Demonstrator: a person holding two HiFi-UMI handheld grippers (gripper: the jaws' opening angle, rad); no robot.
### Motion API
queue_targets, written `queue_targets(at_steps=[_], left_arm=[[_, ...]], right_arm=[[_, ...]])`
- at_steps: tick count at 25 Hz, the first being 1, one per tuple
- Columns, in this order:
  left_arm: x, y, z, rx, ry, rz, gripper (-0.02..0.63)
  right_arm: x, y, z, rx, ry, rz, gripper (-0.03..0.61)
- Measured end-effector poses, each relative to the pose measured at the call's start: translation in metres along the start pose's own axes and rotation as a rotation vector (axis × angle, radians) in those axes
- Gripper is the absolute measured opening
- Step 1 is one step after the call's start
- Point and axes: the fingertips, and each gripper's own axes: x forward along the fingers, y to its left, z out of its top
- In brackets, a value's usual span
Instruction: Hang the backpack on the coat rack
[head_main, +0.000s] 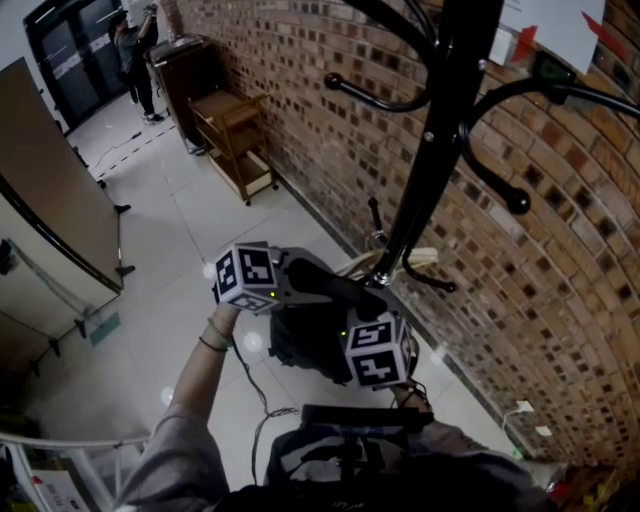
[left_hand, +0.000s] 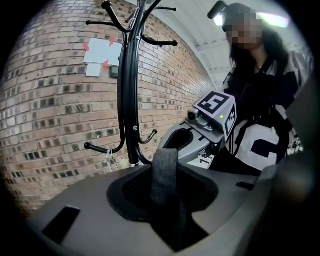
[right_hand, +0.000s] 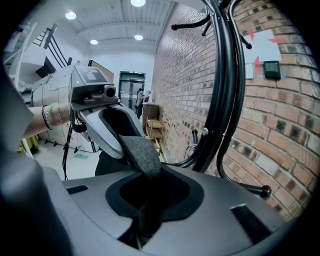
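Note:
The black coat rack (head_main: 440, 130) stands against the brick wall, and its pole (left_hand: 131, 100) rises just beyond both grippers. The dark backpack (head_main: 300, 345) hangs below them near the rack's foot. Its grey strap (left_hand: 165, 175) runs up between the jaws of my left gripper (left_hand: 167, 172), which stand wide and look open round it. The same strap (right_hand: 140, 152) drops into the narrow gap of my right gripper (right_hand: 145, 187), shut on it. In the head view the left gripper (head_main: 345, 288) reaches in from the left, and the right one's marker cube (head_main: 378, 350) sits lower.
Low hooks (head_main: 430, 278) stick out near the rack's base and curved ones (head_main: 515, 203) higher up. A wooden trolley (head_main: 235, 140) stands along the wall further back, with a person (head_main: 135, 55) near the dark doors. A cable (head_main: 262, 400) lies on the tiled floor.

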Motion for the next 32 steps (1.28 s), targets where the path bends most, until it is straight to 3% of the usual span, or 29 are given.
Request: queue_targets(at_steps=[10, 15, 20, 24, 28, 32], left_arm=[[0.000, -0.001, -0.002, 0.001, -0.011, -0.129, 0.147], [0.001, -0.002, -0.010, 0.007, 0.034, -0.199, 0.152], [0.007, 0.000, -0.026, 0.070, 0.121, -0.249, 0.150], [0.009, 0.005, -0.026, 0.087, 0.133, -0.287, 0.153], [0.021, 0.016, -0.029, 0.101, 0.146, -0.266, 0.153], [0.038, 0.023, -0.025, 0.101, 0.102, -0.262, 0.153]], right_arm=[[0.001, 0.002, -0.003, 0.041, 0.075, 0.020, 0.054], [0.006, 0.007, -0.010, 0.064, 0.142, 0.042, 0.054], [0.014, 0.011, -0.017, 0.084, 0.186, 0.054, 0.054], [0.018, 0.005, -0.017, 0.095, 0.192, 0.049, 0.054], [0.025, -0.010, -0.027, 0.108, 0.215, 0.012, 0.054], [0.029, -0.021, -0.036, 0.151, 0.211, -0.002, 0.055]])
